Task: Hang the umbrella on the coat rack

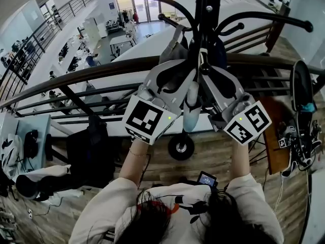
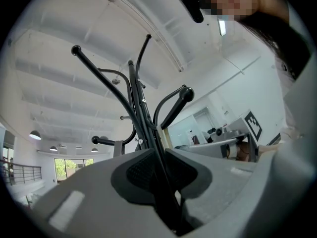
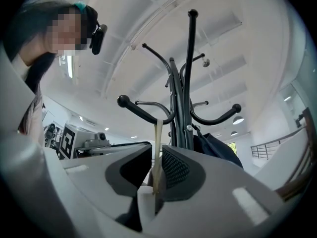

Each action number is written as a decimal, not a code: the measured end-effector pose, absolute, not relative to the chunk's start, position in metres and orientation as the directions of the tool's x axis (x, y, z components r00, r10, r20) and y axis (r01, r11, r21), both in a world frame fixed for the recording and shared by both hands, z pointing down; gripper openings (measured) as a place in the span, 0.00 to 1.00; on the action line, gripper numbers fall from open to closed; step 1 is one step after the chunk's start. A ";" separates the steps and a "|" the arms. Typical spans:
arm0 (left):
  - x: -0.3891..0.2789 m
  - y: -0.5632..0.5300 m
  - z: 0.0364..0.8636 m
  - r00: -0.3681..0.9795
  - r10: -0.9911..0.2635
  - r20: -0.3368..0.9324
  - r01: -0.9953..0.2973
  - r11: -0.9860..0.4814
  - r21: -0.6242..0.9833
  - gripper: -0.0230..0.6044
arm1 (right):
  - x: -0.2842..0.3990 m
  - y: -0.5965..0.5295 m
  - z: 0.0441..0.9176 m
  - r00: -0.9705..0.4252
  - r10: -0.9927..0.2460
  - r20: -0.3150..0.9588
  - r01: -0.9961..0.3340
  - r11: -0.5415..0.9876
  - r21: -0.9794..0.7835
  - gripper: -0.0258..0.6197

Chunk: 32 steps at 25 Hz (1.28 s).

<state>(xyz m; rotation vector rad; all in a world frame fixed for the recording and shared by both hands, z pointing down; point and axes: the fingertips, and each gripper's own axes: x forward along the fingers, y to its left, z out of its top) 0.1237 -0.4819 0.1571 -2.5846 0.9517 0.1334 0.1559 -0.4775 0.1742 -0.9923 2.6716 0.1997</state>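
Beyond a dark railing [image 1: 101,70] an open hall drops away. The rack [image 1: 207,14] stands right before the person, with both grippers raised against its pole. The right gripper [image 3: 157,165] is clenched on the umbrella's pale strap [image 3: 157,143], with the white handle [image 1: 192,111] just under its jaws. The strap runs straight up along the line of the jaws to a ball-tipped hook [image 3: 141,112] left of the pole and meets it, though I cannot tell whether it lies over the hook. The umbrella [image 3: 220,150], a navy bundle, sits just beside the pole on its other side. The left gripper [image 2: 159,160] is clamped on something thin and dark, likely the umbrella's body. The hook lies dead ahead of the right gripper, the nearer one, so seating the loop looks like its job.
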 end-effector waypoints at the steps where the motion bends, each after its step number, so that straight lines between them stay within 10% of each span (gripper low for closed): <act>1: 0.121 -0.479 0.159 0.767 -0.603 -0.218 -0.641 -0.707 -0.298 0.12 | 0.156 -0.475 0.175 -0.721 -0.619 -0.311 -0.657 0.754 0.024 0.15; 32: 0.014 -0.346 0.353 0.817 -0.572 0.071 -0.576 -0.812 0.091 0.12 | 0.068 -0.331 0.354 -0.599 -0.800 -0.037 -0.762 0.584 -0.280 0.15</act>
